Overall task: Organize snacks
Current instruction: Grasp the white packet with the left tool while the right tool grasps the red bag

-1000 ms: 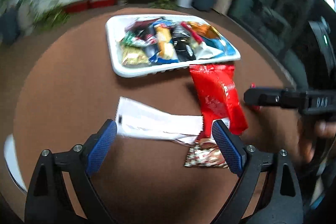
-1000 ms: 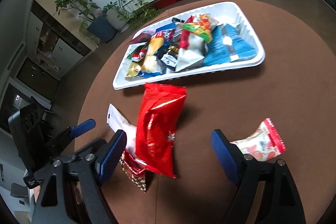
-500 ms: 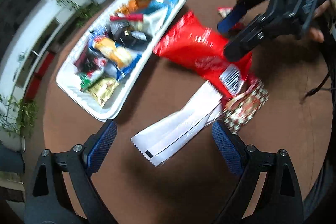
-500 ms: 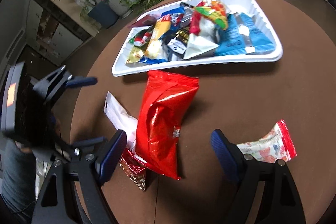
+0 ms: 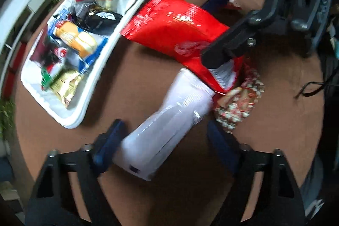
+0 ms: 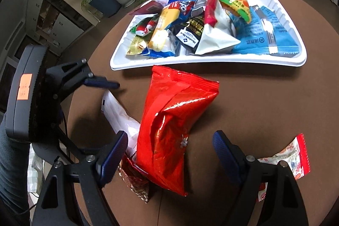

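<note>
Left claw (image 5: 167, 142) has closed in — white packet (image 5: 169, 122) between.

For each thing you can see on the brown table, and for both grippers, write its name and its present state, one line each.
White plastic tray: heaped with snack packets.
Large red foil bag: on the table, between the open fingers of the right gripper.
White plastic packet: partly under the red bag, between the fingers of the left gripper, whose jaws have just been closing.
Small speckled red packet: under the red bag.
Red-edged white packet: lying alone.
</note>
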Available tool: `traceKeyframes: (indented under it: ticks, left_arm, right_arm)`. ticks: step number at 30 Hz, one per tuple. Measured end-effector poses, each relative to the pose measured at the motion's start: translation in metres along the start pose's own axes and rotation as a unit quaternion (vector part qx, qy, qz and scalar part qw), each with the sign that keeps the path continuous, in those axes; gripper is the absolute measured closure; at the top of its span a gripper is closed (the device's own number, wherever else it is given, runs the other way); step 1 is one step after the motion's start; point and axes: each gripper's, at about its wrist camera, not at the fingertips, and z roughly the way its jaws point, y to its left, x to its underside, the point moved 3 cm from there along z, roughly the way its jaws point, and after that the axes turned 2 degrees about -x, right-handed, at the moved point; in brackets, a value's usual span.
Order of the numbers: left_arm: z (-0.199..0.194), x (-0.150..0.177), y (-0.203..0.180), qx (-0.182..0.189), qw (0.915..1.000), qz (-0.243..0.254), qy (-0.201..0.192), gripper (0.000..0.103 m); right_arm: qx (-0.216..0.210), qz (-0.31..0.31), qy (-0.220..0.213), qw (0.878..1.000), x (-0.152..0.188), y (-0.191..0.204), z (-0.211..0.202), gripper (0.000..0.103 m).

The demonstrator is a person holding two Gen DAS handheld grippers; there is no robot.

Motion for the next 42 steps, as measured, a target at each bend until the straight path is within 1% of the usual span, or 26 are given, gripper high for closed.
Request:
traceKeyframes:
  ticks: [1, 2, 7, 10, 14, 18, 20, 22, 24, 26, 28, 29, 31, 33, 36, 38, 39, 40, 42]
  left_arm:
    - [-0.001, 0.002, -0.001, 0.006, 1.0, -0.007, 0.0, 0.042]
    - [-0.001, 0.005, -0.003, 0.012, 0.9998, -0.013, 0.001, 0.046]
    - [-0.003, 0.016, -0.022, 0.009, 0.9995, -0.029, -0.002, 0.046]
    - [-0.003, 0.02, -0.027, -0.001, 0.9973, -0.071, -0.015, 0.046]
    - [-0.005, 0.029, -0.033, -0.016, 0.9913, -0.125, -0.036, 0.047]
    - [-0.008, 0.032, -0.037, -0.033, 0.9825, -0.177, -0.049, 0.052]
    - [-0.01, 0.035, -0.036, -0.037, 0.9752, -0.21, -0.059, 0.058]
    - [-0.011, 0.037, -0.035, -0.033, 0.966, -0.246, -0.073, 0.061]
    - [-0.014, 0.042, -0.031, -0.025, 0.9571, -0.275, -0.088, 0.063]
    - [-0.017, 0.047, -0.028, -0.023, 0.9483, -0.301, -0.097, 0.067]
    - [-0.018, 0.044, -0.025, -0.029, 0.9437, -0.315, -0.097, 0.069]
    - [-0.018, 0.042, -0.025, -0.038, 0.9426, -0.319, -0.092, 0.069]
    - [-0.017, 0.038, -0.028, -0.054, 0.944, -0.315, -0.083, 0.069]
    - [-0.015, 0.034, -0.029, -0.061, 0.9459, -0.31, -0.073, 0.069]
    - [-0.013, 0.031, -0.028, -0.064, 0.9469, -0.308, -0.064, 0.069]
    - [-0.013, 0.031, -0.032, -0.074, 0.9486, -0.302, -0.058, 0.07]
    - [-0.012, 0.029, -0.033, -0.079, 0.9495, -0.299, -0.056, 0.07]
    - [-0.006, 0.021, -0.031, -0.079, 0.9495, -0.299, -0.054, 0.072]
    - [-0.005, 0.019, -0.032, -0.079, 0.9495, -0.299, -0.055, 0.076]
  right_arm:
    - [0.0, 0.0, 0.001, 1.0, 0.0, 0.0, 0.0, 0.018]
    - [0.001, 0.0, 0.002, 1.0, 0.0, 0.0, 0.0, 0.018]
    - [0.004, -0.006, 0.006, 1.0, 0.002, 0.006, 0.004, 0.018]
    - [0.017, -0.015, 0.002, 1.0, 0.002, 0.013, 0.005, 0.018]
    - [0.034, -0.03, -0.005, 0.999, 0.002, 0.022, 0.005, 0.02]
    - [0.044, -0.038, -0.006, 0.998, 0.001, 0.03, 0.01, 0.024]
    - [0.049, -0.034, -0.004, 0.998, -0.001, 0.029, 0.015, 0.029]
    - [0.053, -0.032, -0.002, 0.998, -0.002, 0.028, 0.019, 0.032]
    - [0.061, -0.036, -0.007, 0.997, -0.004, 0.03, 0.021, 0.033]
    - [0.072, -0.043, -0.008, 0.996, -0.004, 0.035, 0.024, 0.033]
    - [0.086, -0.055, -0.01, 0.995, -0.002, 0.043, 0.028, 0.034]
    - [0.095, -0.062, -0.01, 0.993, -0.001, 0.046, 0.03, 0.035]
    - [0.113, -0.077, -0.009, 0.991, 0.0, 0.05, 0.032, 0.036]
    - [0.123, -0.086, -0.01, 0.989, 0.003, 0.052, 0.034, 0.038]
    - [0.138, -0.095, -0.011, 0.986, 0.005, 0.053, 0.035, 0.044]
    - [0.148, -0.1, -0.011, 0.984, 0.005, 0.053, 0.035, 0.051]
    - [0.154, -0.105, -0.01, 0.982, 0.006, 0.054, 0.035, 0.052]
    - [0.16, -0.108, -0.01, 0.981, 0.007, 0.053, 0.034, 0.056]
    - [0.166, -0.114, -0.011, 0.979, 0.009, 0.055, 0.034, 0.059]
